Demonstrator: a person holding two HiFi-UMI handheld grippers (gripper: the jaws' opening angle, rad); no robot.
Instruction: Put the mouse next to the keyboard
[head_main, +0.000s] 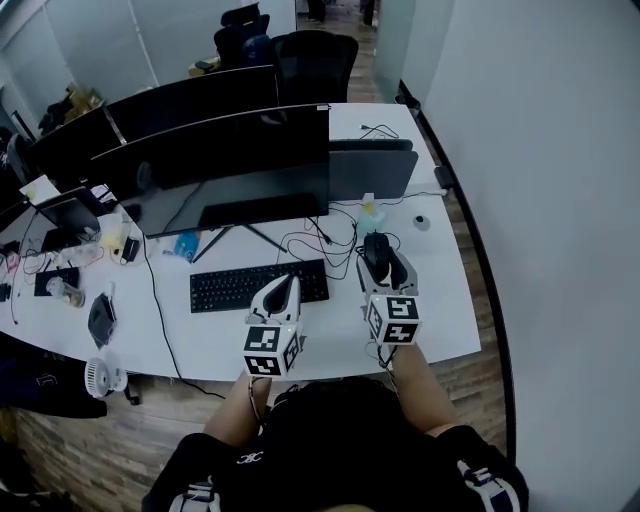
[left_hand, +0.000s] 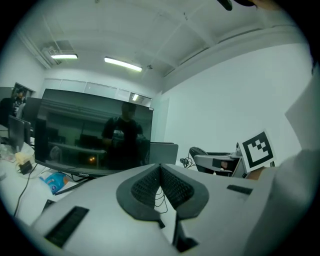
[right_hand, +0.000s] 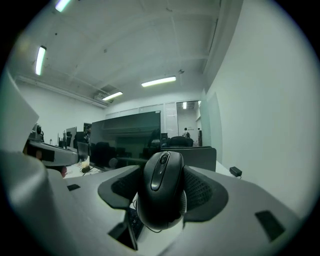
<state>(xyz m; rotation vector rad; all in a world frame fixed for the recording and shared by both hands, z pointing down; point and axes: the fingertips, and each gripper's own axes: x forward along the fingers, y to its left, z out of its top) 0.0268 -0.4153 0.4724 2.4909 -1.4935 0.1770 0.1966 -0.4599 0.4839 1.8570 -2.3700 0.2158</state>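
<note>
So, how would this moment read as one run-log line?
right gripper: shut on mouse | left gripper: shut, empty | mouse: right of keyboard

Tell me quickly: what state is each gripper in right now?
Left gripper: closed, fingers together, nothing held.
Right gripper: closed on the black mouse.

White left gripper (head_main: 284, 283) and right gripper (head_main: 380, 262), dark ribbed jaws, black-and-white marker cubes (head_main: 265, 352); black shirt (head_main: 340, 440), white sleeve print.
</note>
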